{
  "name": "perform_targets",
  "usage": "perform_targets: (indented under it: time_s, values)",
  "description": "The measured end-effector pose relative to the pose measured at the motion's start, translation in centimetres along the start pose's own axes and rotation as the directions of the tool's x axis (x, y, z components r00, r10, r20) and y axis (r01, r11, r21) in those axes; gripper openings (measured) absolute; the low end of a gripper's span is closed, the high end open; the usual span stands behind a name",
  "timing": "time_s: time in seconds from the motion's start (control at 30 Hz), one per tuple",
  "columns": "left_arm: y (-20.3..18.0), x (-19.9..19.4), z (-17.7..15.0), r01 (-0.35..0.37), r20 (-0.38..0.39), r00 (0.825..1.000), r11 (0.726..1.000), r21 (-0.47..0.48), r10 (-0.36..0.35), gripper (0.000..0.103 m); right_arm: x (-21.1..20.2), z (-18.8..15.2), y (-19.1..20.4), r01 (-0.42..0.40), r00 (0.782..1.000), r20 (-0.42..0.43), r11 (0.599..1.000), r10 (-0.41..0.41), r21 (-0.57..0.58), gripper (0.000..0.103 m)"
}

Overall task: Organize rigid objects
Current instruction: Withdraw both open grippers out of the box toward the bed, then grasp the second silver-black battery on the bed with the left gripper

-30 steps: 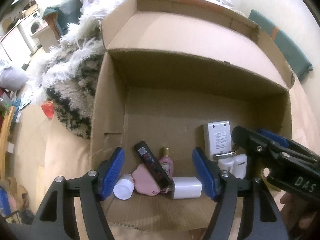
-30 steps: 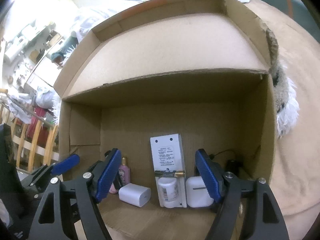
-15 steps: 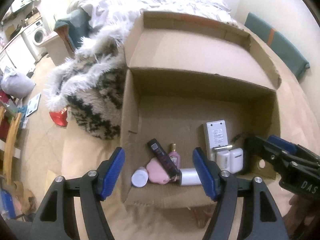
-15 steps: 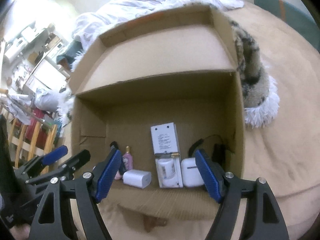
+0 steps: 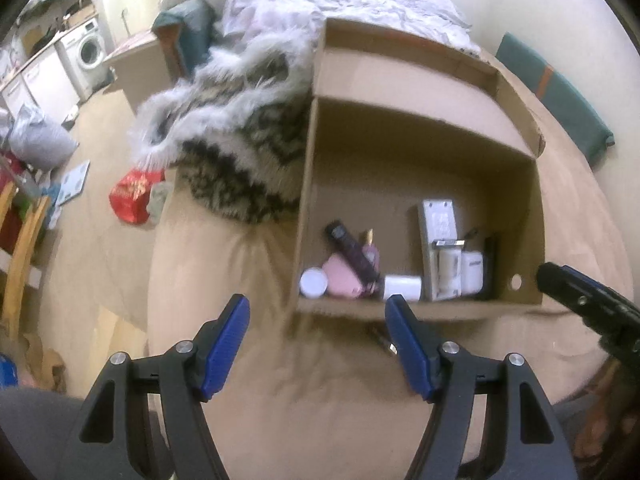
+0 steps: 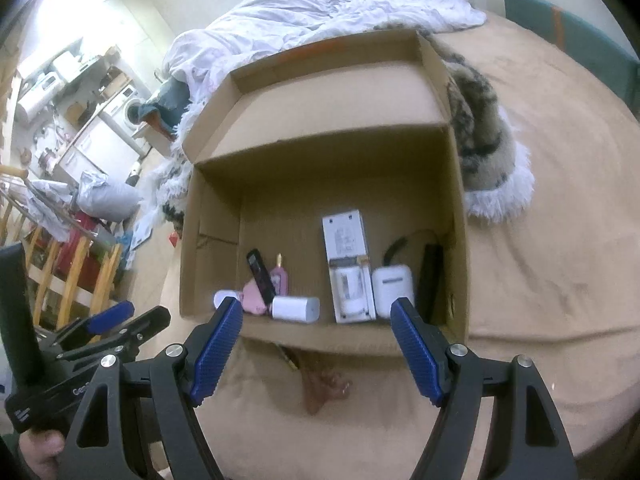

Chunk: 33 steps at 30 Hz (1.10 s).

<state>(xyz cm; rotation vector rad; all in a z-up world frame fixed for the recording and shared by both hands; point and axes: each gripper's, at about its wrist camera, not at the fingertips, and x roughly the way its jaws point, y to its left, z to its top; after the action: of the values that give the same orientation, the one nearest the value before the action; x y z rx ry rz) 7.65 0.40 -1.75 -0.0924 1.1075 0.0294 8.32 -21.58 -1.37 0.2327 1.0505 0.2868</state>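
Observation:
An open cardboard box lies on a tan sheet. Along its near wall sit a white round cap, a pink case, a black tube, a small pink bottle, a white charger block, a flat white device, a white earbud case and a black item with a cable. My left gripper hangs open and empty in front of the box. To its right, my right gripper is also open and empty.
A furry patterned blanket lies against the box's left side, with a white duvet behind. A thin dark object lies on the sheet by the box front. Toes show below it. A green cushion sits at right.
Both grippers have drawn back and up, out from over the box, so the whole box and the sheet in front now show. Jaws stay equally wide, nothing held.

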Motion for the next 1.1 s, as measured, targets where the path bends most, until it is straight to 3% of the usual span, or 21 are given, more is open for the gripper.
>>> perform_targets:
  time_s: [0.23,0.37,0.73,1.1]
  values:
    - [1.1,1.0,-2.2,-0.012,-0.034,0.999,0.999,-0.037,0.01,0.067,0.5,-2.8,-0.2,-0.004,1.0,-0.024,1.0,0.004,-0.005,0.081]
    - [1.5,2.3,-2.8,-0.034,-0.057,0.998,0.998,-0.046,0.031,0.067,2.4,-4.4,-2.3,-0.021,0.997,-0.067,0.997,0.026,0.074,0.081]
    - [1.9,4.1,-3.3,-0.047,-0.105,0.994,0.997,-0.06,0.041,0.067,3.2,-4.8,-3.2,0.013,0.996,-0.087,0.993,-0.003,0.116,0.081]
    - [2.7,7.2,-3.2,-0.07,-0.169,0.984,0.993,-0.094,0.053,0.067,6.4,-5.2,-5.1,0.017,0.977,-0.211,0.974,0.032,0.226,0.081]
